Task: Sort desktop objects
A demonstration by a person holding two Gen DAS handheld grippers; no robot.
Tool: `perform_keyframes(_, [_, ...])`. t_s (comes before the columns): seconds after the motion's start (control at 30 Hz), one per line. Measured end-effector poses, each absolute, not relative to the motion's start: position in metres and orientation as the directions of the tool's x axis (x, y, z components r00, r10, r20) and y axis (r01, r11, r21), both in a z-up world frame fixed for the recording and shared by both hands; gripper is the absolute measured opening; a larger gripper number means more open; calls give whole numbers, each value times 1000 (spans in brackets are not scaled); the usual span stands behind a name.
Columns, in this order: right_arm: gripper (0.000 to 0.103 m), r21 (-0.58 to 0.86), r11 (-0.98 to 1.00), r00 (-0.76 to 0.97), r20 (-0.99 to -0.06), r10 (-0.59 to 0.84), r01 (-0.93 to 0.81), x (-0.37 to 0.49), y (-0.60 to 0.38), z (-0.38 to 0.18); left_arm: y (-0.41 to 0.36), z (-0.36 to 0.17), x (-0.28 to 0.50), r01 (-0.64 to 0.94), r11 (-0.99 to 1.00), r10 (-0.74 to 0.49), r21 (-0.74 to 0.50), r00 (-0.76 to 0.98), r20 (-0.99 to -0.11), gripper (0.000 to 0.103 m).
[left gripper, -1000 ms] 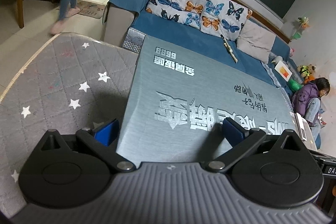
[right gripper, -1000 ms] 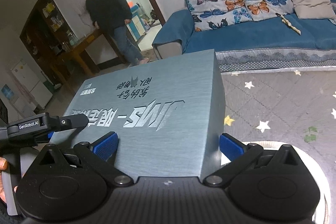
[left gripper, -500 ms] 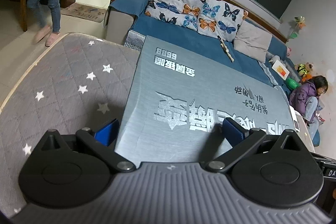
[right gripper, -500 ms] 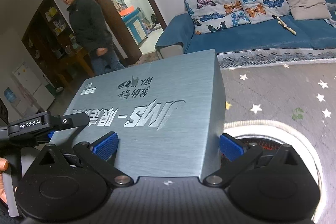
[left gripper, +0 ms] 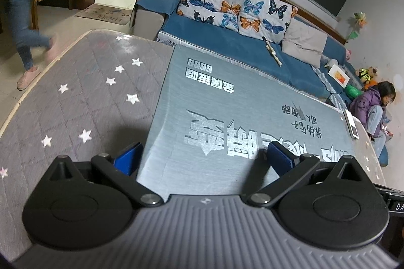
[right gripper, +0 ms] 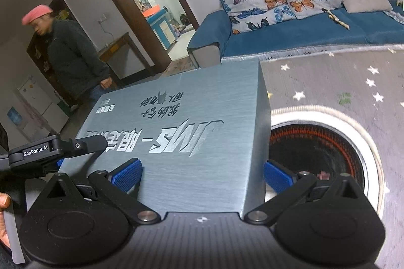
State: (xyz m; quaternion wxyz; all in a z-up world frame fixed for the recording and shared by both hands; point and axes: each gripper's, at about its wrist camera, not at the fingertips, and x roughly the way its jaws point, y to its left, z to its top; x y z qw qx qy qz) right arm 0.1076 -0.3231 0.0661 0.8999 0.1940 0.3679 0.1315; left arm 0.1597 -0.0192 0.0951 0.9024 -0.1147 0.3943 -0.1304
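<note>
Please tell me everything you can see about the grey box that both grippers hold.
The box is large, flat and rectangular, with a brushed metallic grey-blue finish and silver print: "JMS", "6688" and Chinese characters. It looks closed. It is held roughly level over the star-patterned table. The left hand-held gripper and the right hand-held gripper each grip one end between blue pads.
</note>
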Motion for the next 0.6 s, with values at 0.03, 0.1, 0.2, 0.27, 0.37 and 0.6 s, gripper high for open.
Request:
perform_keyframes(0.03, [103,446,890,694,-612,379,-93,103,-322,65,-19,94,156,145,939,-326,-311,653,-683,103])
perform_keyframes(0.1, [103,444,891,694,-613,376,-90,96,-321,64,-18,93,150,143,940,-326,-311,650,-686,103])
perform_keyframes(0.2, [103,449,890,690,-618,376,-83,86,-320,61,-18,90,141,141,941,-324,-309,642,-694,103])
perform_keyframes(0.27, [103,450,889,687,-621,377,-80,80,-318,59,-17,89,135,139,941,-324,-310,637,-699,103])
perform_keyframes(0.37, [103,451,889,684,-624,377,-79,73,-317,57,-15,88,127,135,941,-324,-311,631,-705,103])
perform_keyframes(0.6, [103,443,893,680,-631,374,-81,58,-314,59,-12,87,114,130,938,-329,-321,621,-712,103])
